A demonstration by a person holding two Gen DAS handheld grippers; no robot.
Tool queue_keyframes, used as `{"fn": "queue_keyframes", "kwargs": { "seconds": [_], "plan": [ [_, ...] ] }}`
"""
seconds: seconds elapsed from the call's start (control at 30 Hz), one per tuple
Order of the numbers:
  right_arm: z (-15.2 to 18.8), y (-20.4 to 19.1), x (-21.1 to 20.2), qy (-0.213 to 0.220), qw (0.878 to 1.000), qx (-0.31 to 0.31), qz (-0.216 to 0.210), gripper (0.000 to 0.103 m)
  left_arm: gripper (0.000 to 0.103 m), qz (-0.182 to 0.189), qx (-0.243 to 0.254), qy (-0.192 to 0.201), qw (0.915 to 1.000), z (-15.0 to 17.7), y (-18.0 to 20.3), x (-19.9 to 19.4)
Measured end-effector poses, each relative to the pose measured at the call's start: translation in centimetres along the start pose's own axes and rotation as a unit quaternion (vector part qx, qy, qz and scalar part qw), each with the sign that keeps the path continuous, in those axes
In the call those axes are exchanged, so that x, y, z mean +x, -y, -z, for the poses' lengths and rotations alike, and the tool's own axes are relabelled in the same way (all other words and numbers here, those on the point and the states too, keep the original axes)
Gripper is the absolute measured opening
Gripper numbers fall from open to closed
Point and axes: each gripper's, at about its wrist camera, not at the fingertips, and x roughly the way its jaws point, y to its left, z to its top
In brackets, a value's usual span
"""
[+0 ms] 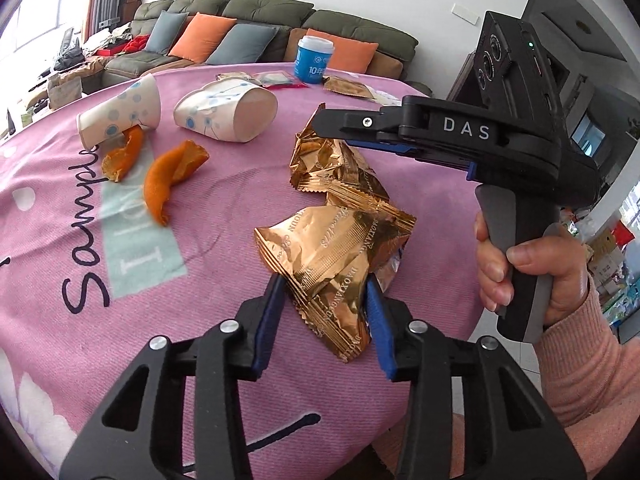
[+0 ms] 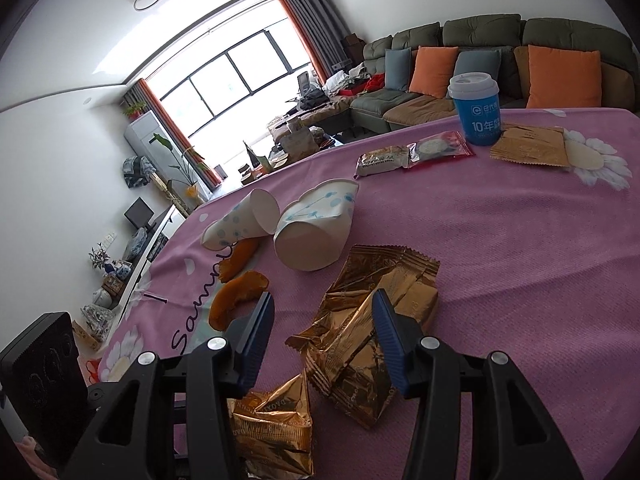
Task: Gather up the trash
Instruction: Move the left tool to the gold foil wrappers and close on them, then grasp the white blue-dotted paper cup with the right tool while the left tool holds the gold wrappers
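Left gripper (image 1: 326,294) partly open, blue pads (image 1: 272,312) flanking the near gold wrapper (image 1: 332,256); both pads at the foil's edges, firm pinch not confirmed. Wrapper lies on the pink cloth (image 1: 208,272) directly ahead of the fingers, long axis running roughly forward and away, so the jaws close across its narrow width. Gripper pitched downward toward the table. Right gripper (image 2: 324,332) about half open, nothing gripped; right pad (image 2: 386,340) resting over the far wrapper (image 2: 376,304), left pad clear of it above bare cloth. Far wrapper crumpled, spread mostly to the right of the jaw centre; a shift rightward judged necessary before closing. In the left view, right gripper seen from the side, held by a hand (image 1: 516,264) in a pink sleeve, tips over that wrapper. Beyond: two orange peels (image 1: 172,176), then two tipped paper cups (image 1: 228,110), untouched. Farthest: flat packets and an upright blue cup (image 1: 314,58) at the far edge.
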Motion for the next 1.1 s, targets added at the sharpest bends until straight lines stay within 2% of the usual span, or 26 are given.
{"fn": "queue_keyframes", "kwargs": {
  "seconds": [0.17, 0.27, 0.43, 0.63, 0.77, 1.1],
  "plan": [
    [-0.2, -0.3, -0.1, 0.002, 1.0, -0.003, -0.001, 0.048, 0.021, 0.001, -0.004, 0.007, 1.0, 0.1, -0.4, -0.6],
    [-0.6, -0.6, -0.5, 0.008, 1.0, -0.008, -0.002, 0.048, 0.017, 0.001, -0.006, 0.013, 0.9999, 0.2, -0.7, -1.3],
    [-2.0, -1.3, -0.1, 0.013, 1.0, -0.021, -0.002, 0.049, 0.016, -0.007, -0.018, 0.028, 0.9994, 0.7, -1.9, -3.2],
    [-3.6, -2.6, 2.4, 0.003, 0.999, -0.037, 0.003, 0.06, 0.016, -0.038, -0.038, 0.055, 0.9971, 1.1, -3.7, -5.9],
    [-4.7, -2.4, 4.4, -0.007, 1.0, -0.023, 0.011, 0.072, 0.016, -0.055, -0.058, 0.07, 0.9943, 1.4, -5.1, -7.8],
    [-6.5, -1.1, 8.0, -0.046, 0.999, 0.017, 0.006, 0.072, 0.015, -0.087, -0.103, 0.097, 0.9862, 3.0, -8.6, -11.7]
  ]
}}
